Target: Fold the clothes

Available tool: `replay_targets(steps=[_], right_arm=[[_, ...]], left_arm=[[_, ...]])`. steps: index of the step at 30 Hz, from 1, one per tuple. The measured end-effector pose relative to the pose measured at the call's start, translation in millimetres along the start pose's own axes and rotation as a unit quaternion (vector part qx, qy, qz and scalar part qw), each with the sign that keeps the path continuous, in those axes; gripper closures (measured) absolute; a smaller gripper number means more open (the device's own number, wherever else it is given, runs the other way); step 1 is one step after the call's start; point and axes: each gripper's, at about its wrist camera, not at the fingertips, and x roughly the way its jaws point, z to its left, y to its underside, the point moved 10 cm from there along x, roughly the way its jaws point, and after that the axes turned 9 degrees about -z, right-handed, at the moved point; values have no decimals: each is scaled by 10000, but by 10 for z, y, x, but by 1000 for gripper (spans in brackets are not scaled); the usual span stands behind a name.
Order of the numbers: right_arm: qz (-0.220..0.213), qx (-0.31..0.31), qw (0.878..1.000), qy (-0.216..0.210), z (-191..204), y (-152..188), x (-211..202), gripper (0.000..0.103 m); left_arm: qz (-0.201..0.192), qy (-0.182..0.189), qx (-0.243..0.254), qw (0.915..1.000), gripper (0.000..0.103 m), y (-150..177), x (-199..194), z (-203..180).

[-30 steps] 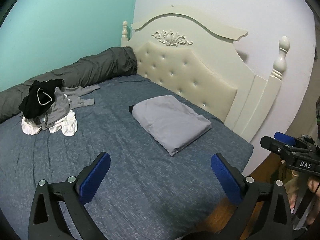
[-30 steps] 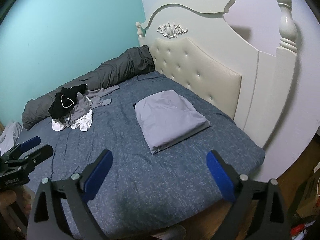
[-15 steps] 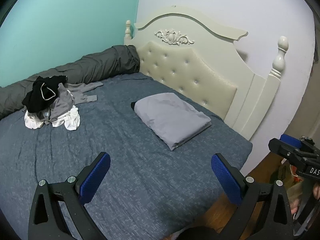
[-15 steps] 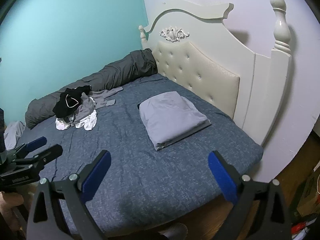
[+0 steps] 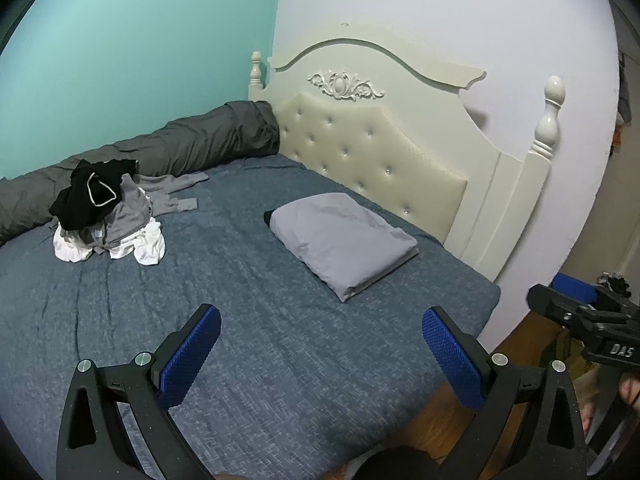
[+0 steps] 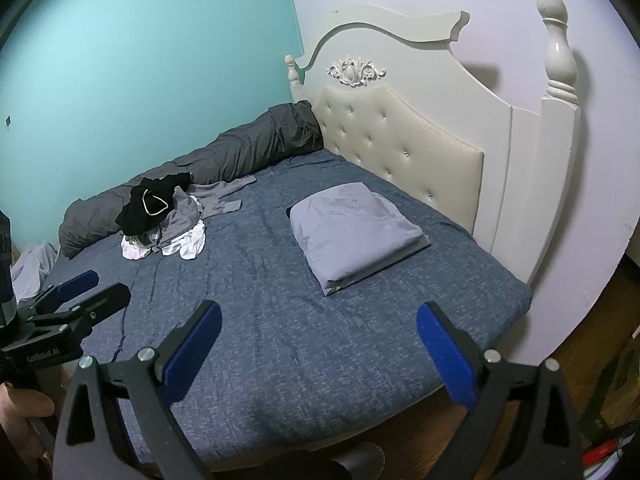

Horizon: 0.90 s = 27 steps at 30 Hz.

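Note:
A heap of clothes (image 5: 106, 216) (image 6: 164, 216), black on top with grey and white beneath, lies on the far left of the blue bed (image 5: 248, 344) (image 6: 280, 340). A grey long-sleeved garment (image 5: 176, 190) trails from the heap toward the wall. My left gripper (image 5: 320, 344) hovers open over the bed's near part, far from the heap, with nothing between its blue pads. My right gripper (image 6: 318, 340) is likewise open and empty above the near edge. Each gripper shows in the other's view: the right gripper (image 5: 588, 312) at the right margin, the left gripper (image 6: 68, 304) at the left margin.
A grey pillow (image 5: 344, 240) (image 6: 356, 232) lies near the cream tufted headboard (image 5: 376, 152) (image 6: 404, 140). A rolled dark grey duvet (image 5: 176, 148) (image 6: 224, 168) runs along the teal wall. Wooden floor (image 5: 432, 420) shows beyond the bed's near corner. White cloth (image 6: 30, 264) sits at the left past the bed.
Both grippers have drawn back and slightly up from the bed, so the heap and pillow look smaller and farther. Both stay open and empty.

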Motion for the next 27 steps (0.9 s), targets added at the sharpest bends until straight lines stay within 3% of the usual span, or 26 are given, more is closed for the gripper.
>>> replay_targets(steps=[27], right_arm=[[68, -48, 9999, 127, -3, 64, 58, 4]], left_arm=[[-4, -32, 61, 10000, 0, 34, -47, -14]])
